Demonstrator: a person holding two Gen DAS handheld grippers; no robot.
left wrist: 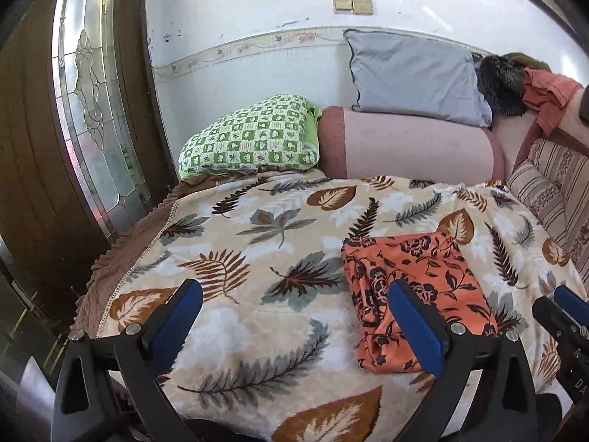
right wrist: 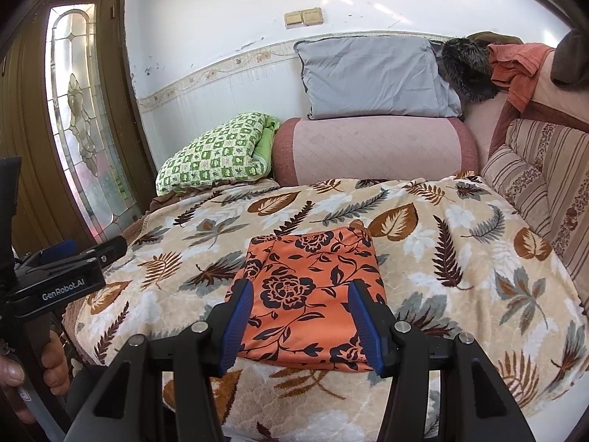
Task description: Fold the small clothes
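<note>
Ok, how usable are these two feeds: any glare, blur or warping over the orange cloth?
Left wrist view: heavy fisheye bending at the edges, the glass door panel blown out bright, the orange floral cloth sharp, half behind one finger of the left tool. Right wrist view: same warping, black corners, wall glare up top, the cloth evenly lit and crisp between the right tool fingers.

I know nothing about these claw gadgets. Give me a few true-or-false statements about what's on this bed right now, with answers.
1. The orange floral cloth lies folded on the leaf-patterned blanket. True.
2. The right claw is clamped on the cloth. False: its jaws stand open, holding nothing.
3. The left claw is open and empty. True.
4. The grey pillow lies flat on the blanket. False: it sits on the pink bolster.
</note>
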